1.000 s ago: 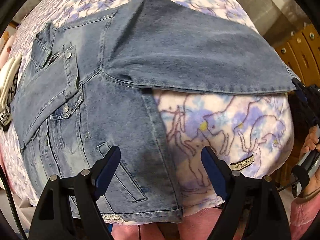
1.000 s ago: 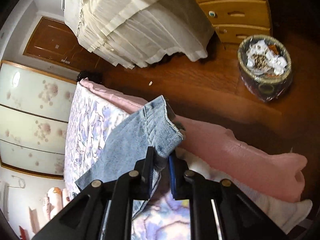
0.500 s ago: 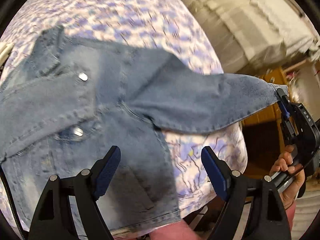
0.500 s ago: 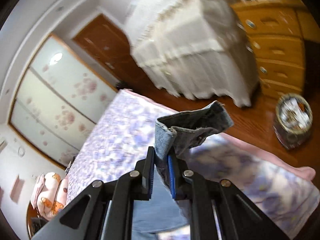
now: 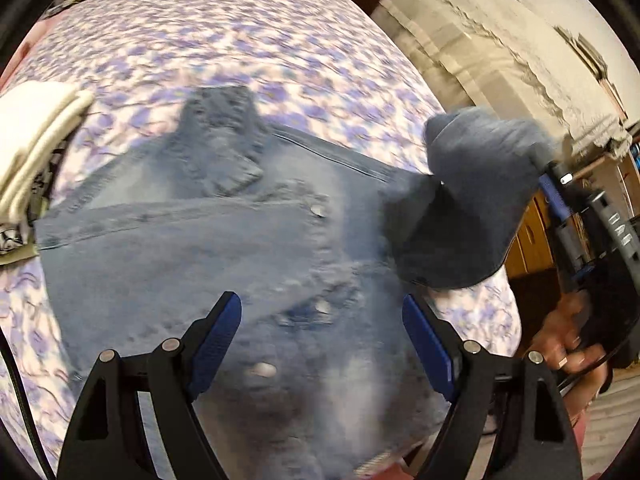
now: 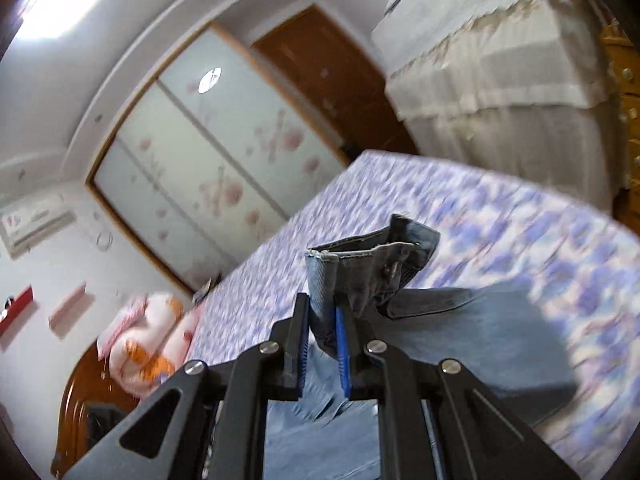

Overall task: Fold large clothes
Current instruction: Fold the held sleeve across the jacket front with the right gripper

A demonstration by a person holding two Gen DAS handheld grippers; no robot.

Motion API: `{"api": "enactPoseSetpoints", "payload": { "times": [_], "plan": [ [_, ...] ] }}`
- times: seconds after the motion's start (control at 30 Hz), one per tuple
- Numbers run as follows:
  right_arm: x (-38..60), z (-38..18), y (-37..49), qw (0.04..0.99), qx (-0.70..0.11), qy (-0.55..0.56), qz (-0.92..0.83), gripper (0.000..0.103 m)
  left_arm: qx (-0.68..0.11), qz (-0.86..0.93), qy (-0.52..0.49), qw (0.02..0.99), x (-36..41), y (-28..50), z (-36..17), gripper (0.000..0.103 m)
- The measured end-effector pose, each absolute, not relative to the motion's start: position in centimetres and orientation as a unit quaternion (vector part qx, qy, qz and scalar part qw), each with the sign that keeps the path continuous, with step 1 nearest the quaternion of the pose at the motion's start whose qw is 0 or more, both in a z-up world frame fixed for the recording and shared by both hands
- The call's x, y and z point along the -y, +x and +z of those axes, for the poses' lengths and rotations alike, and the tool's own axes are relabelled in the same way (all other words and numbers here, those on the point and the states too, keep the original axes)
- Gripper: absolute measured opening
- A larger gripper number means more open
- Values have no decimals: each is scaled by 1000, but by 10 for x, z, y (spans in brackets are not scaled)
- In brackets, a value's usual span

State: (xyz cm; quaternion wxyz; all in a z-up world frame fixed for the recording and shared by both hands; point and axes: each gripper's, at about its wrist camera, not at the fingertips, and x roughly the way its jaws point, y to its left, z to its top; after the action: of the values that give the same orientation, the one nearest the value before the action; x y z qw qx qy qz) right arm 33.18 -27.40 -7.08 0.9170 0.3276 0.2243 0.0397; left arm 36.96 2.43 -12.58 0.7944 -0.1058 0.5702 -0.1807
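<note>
The denim jacket (image 5: 208, 248) lies spread on the bed's purple-flowered cover (image 5: 240, 40), front up, its metal buttons showing through the blur. Seen from the left wrist, its body fills the middle and runs under and between the wide-set blue pads of the left gripper (image 5: 322, 336), which hovers above the cloth; the jaws stand far apart with nothing pinched in them, and I cannot tell whether the tips graze the fabric. The collar points toward 11 o'clock and the hem falls toward 5 o'clock, so the long axis of the body runs on that diagonal. One sleeve (image 5: 472, 204) rises off the jacket toward 2 o'clock, bunched and folded over itself, up to the right gripper (image 5: 554, 196) at the 3 o'clock edge, where a hand (image 5: 564, 344) grips the handle. From the right wrist, the right gripper (image 6: 323, 340) is nearly closed, its pads clamped on the sleeve cuff (image 6: 360, 272), which sticks up past the tips toward 12 o'clock and flops over toward 2 o'clock. A folded cream garment (image 5: 36, 136) sits on the cover at 9 o'clock, just beside the jacket's shoulder.
</note>
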Motion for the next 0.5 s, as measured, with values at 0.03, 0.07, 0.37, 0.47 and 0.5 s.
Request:
{"api": "enactPoseSetpoints", "payload": {
  "times": [0.03,0.07,0.37,0.47,0.5],
  "plan": [
    [257,-81,338,914,-236,326,49,12,-567,-171,-109,799,-40,371,-131,82],
    [245,-92,343,912,-246,324,54,12,-566,-166,-113,799,-49,372,-135,82],
    [133,-239,365,867,-431,235,84,16,-609,-92,-239,751,-136,376,-219,82],
    [105,-271,362,840,-491,209,94,27,-620,-89,-280,728,-150,373,-242,82],
    [99,-278,358,834,-503,206,97,39,-621,-88,-284,725,-151,372,-245,82]
  ]
}}
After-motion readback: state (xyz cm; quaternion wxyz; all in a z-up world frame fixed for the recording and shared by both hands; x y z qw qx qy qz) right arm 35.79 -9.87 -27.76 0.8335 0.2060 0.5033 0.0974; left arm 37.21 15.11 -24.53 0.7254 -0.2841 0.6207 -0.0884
